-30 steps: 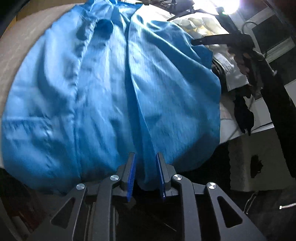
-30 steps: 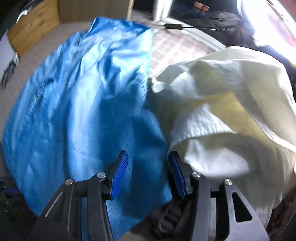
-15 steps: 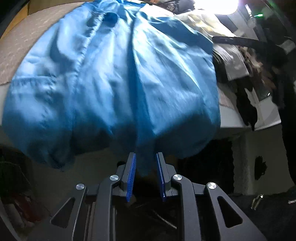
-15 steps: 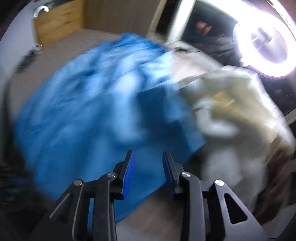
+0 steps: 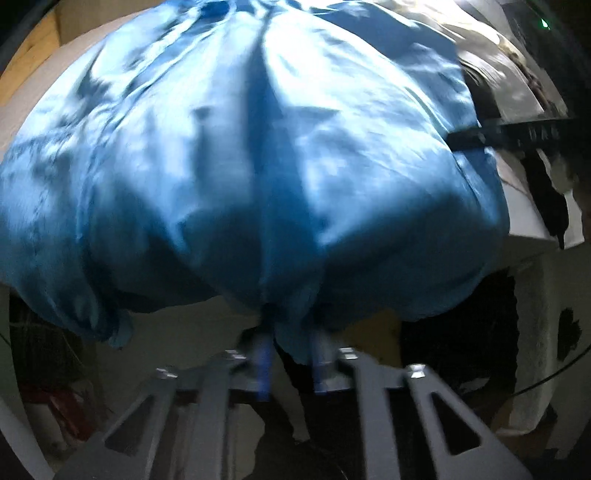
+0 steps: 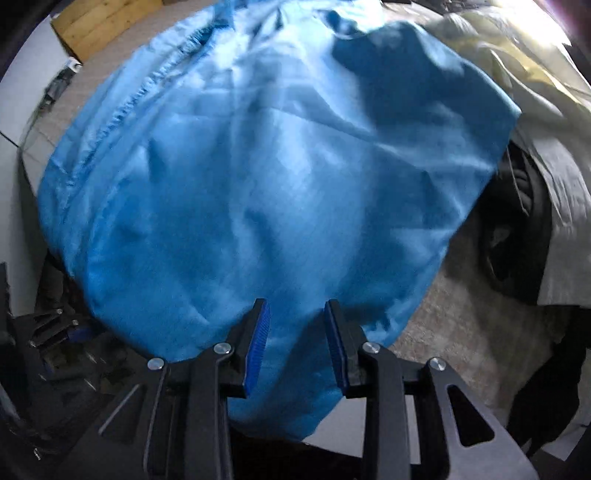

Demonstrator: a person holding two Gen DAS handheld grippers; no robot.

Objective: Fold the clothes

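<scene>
A shiny blue garment [image 5: 295, 166] lies spread over the bed, with its near hem hanging past the edge. My left gripper [image 5: 291, 354] points steeply down at that hem. Its jaws are closing, a bunched fold of blue cloth fills the gap between them, and creases run up from there. The left wrist view is blurred by motion. In the right wrist view the same garment [image 6: 277, 184] fills the middle. My right gripper [image 6: 297, 343] stands over its near corner with the jaws apart. Cloth lies loose between the blue pads [image 6: 256, 350] and hangs below them.
A cream cloth [image 6: 535, 74] is heaped at the right of the bed, with a dark garment [image 6: 517, 240] beside it. Beige bed cover [image 6: 461, 332] shows at the lower right. A wooden box [image 6: 103, 22] stands at the back left. Dark clutter lies below the bed edge [image 5: 532, 229].
The left gripper has sunk and drawn the blue hem over the bed edge. The right gripper swept left from the cream cloth onto the blue garment, and its jaws narrowed.
</scene>
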